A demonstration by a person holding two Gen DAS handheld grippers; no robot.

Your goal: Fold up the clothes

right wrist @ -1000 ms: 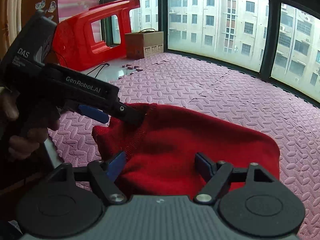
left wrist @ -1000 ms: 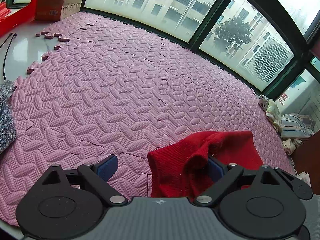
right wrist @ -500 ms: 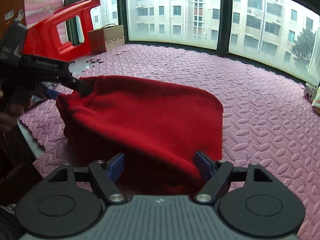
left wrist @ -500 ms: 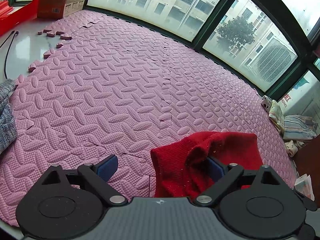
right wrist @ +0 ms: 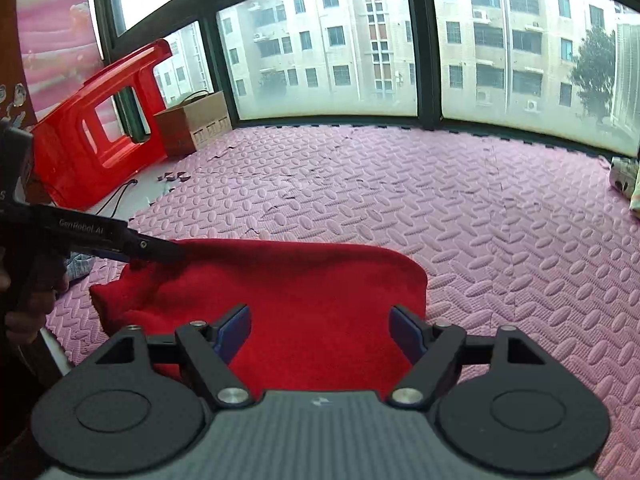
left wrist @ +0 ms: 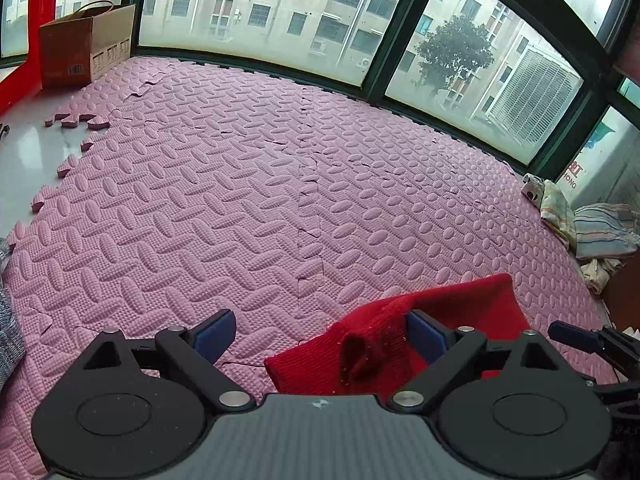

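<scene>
Folding barely begun: red sweater (right wrist: 288, 300) lies bunched on the pink mat (right wrist: 480, 240), beneath the right gripper (right wrist: 320, 330), jaws spread and empty; left gripper (left wrist: 320, 334) likewise spread, gripping nothing.

Grey knit (left wrist: 8, 320) cut off left.

I'm in a glazed home balcony or sunroom. Pink foam puzzle mats (left wrist: 280, 184) cover the floor. Wraparound windows (right wrist: 328, 52) face apartment blocks. A cardboard box (left wrist: 86, 46), a red plastic piece (right wrist: 96, 136) and heaped laundry (left wrist: 600, 232) line the edges.
</scene>
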